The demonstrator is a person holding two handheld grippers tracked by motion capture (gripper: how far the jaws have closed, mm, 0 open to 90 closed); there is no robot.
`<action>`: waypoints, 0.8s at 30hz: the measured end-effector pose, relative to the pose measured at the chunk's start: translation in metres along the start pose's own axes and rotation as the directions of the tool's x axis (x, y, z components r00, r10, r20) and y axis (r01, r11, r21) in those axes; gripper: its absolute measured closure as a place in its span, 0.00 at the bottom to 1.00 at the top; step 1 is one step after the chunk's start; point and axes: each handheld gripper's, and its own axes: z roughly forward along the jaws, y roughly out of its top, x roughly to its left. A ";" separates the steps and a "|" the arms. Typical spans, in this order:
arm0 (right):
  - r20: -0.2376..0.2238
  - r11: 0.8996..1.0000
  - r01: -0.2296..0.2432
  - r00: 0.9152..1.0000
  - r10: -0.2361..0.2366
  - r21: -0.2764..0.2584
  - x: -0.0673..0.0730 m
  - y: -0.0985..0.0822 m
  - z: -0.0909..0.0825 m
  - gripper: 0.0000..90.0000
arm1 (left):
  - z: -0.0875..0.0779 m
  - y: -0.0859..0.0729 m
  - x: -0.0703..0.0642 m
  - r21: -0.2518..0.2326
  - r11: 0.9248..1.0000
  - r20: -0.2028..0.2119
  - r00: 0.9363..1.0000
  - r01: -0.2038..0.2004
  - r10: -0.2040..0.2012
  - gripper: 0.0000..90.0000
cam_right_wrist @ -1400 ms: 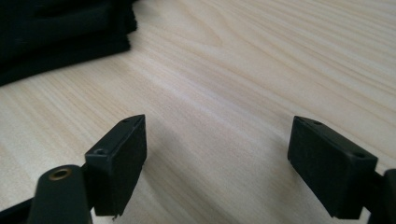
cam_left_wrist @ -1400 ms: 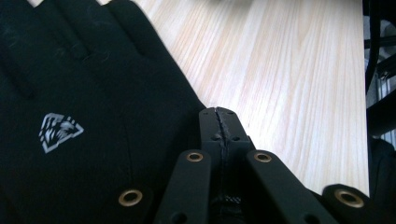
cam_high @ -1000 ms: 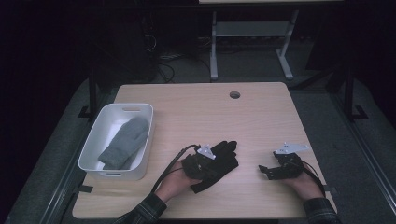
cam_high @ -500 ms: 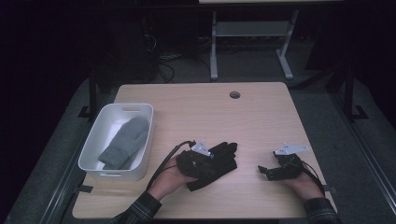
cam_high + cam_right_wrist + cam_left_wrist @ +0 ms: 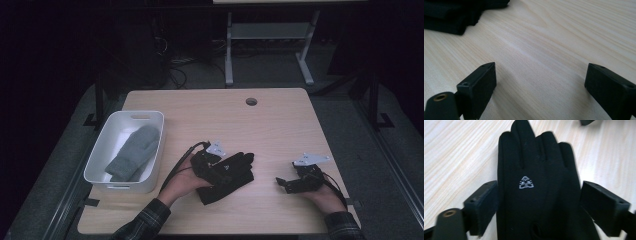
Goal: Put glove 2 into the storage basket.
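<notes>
A black glove (image 5: pixel 235 172) with a small white logo lies flat on the wooden table (image 5: pixel 200 110), fingers pointing right. My left gripper (image 5: pixel 224 166) sits over its cuff end. In the left gripper view the glove (image 5: pixel 536 182) lies between the jaws, which have just been opening and now stand wide at its two edges, the gripper (image 5: pixel 539 205) open. My right gripper (image 5: pixel 284 184) rests low over bare wood to the glove's right. It (image 5: pixel 540 87) is open with nothing between its pads, and the glove (image 5: pixel 454 15) lies beyond.
A white bin (image 5: pixel 97 162) at the table's left holds a grey mitten (image 5: pixel 132 152). A round cable hole (image 5: pixel 251 101) is near the far edge. Table legs and cables stand on the dark floor behind.
My left hand has shifted a little away from the person, over the black glove. The glove stays on the table. The right hand has kept still.
</notes>
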 end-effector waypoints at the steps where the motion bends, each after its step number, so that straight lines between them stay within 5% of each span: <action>1: 0.000 1.000 -0.001 1.000 0.001 0.000 0.000 0.000 0.000 0.11 | 0.002 -0.001 0.001 0.006 1.000 -0.002 1.000 0.003 -0.003 0.15; 6: 0.000 1.000 0.001 1.000 -0.001 0.000 0.000 0.000 0.000 0.11 | 0.012 -0.006 0.002 0.047 0.999 -0.006 1.000 -0.006 0.006 0.15; 24: 0.000 1.000 0.000 1.000 0.000 0.000 0.000 0.000 0.000 0.11 | 0.020 -0.010 0.001 0.060 0.998 0.021 1.000 0.002 -0.003 0.17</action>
